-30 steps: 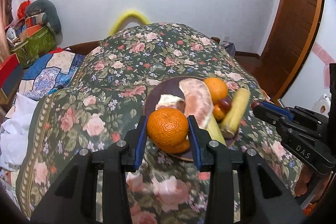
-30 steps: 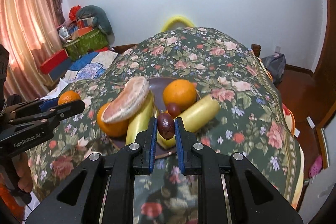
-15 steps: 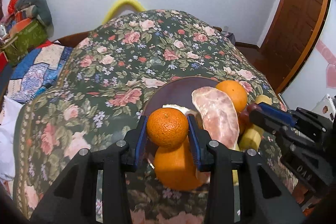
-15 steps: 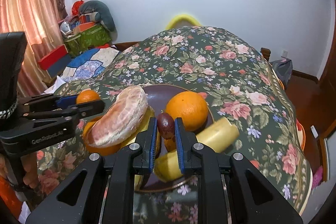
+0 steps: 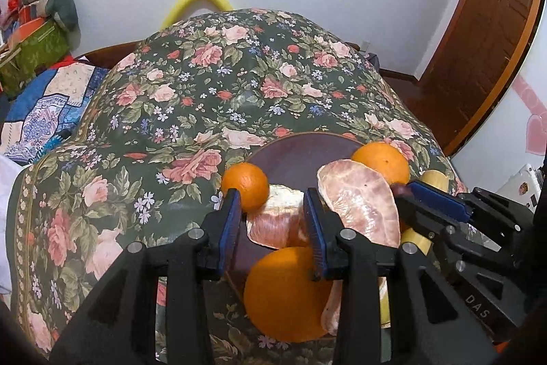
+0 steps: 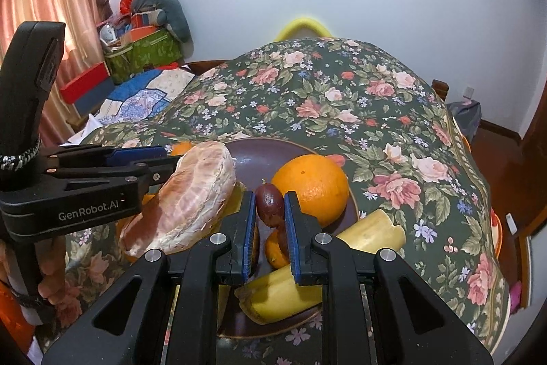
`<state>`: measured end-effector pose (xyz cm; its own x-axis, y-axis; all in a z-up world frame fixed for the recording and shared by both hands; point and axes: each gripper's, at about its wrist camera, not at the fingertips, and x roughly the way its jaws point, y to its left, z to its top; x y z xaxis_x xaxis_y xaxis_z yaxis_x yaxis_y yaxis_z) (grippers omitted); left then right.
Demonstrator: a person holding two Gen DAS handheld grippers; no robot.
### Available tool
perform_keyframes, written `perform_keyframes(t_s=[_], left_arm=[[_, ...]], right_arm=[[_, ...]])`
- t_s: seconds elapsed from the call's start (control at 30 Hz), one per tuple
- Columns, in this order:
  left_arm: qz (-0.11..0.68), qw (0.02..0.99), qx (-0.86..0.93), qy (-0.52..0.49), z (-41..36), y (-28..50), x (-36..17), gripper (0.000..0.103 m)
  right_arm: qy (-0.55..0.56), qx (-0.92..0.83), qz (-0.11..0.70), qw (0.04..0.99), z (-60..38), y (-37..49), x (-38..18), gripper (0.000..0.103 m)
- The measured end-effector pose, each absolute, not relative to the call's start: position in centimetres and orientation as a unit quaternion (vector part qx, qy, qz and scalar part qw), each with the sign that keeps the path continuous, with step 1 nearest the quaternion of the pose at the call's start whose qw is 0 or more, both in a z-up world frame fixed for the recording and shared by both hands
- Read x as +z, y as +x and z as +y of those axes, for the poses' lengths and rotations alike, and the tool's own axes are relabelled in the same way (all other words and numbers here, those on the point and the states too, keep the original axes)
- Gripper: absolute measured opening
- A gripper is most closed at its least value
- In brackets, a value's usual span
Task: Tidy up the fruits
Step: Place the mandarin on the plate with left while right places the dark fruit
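Note:
A dark brown plate on the floral tablecloth holds oranges, pomelo segments and bananas. My left gripper is open over the plate; the small mandarin lies free at the plate's left rim, just beyond my left finger. A pomelo segment and a big orange show between and below the jaws. My right gripper is shut on a dark red plum, held above the plate beside an orange and a banana. A large pomelo piece lies to the left.
The round table has a floral cloth that drops off at its edges. A bed with a blue quilt and boxes is at the left. A wooden door stands at the right. A yellow chair back is behind the table.
My left gripper has opened and let go of the mandarin, which now rests at the plate's left rim. My right gripper has moved in over the plate with the plum.

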<state>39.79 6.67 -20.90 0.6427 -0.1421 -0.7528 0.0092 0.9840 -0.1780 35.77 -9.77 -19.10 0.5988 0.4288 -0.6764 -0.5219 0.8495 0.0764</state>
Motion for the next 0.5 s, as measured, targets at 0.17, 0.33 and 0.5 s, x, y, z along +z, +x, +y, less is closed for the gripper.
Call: perform_keyframes(t_s=[0.17, 0.33, 0.5], left_arm=[[0.420, 0.903, -0.037, -0.082, 7.0, 39.5, -20.9, 0.037], [0.414, 0.906, -0.031, -0.084, 7.5, 38.6, -20.3, 0.037], [0.391, 0.916, -0.030, -0.086, 7.6, 37.0, -17.9, 0.037]], right_arm=[[-0.063, 0.266, 0.356, 0.894, -9.8, 35.7, -19.0, 0.026], [-0.058, 0.264, 0.353, 0.896, -10.2, 35.6, -18.6, 0.027], [-0.047, 0.261, 0.343, 0.901, -10.9, 34.9, -17.2, 0.027]])
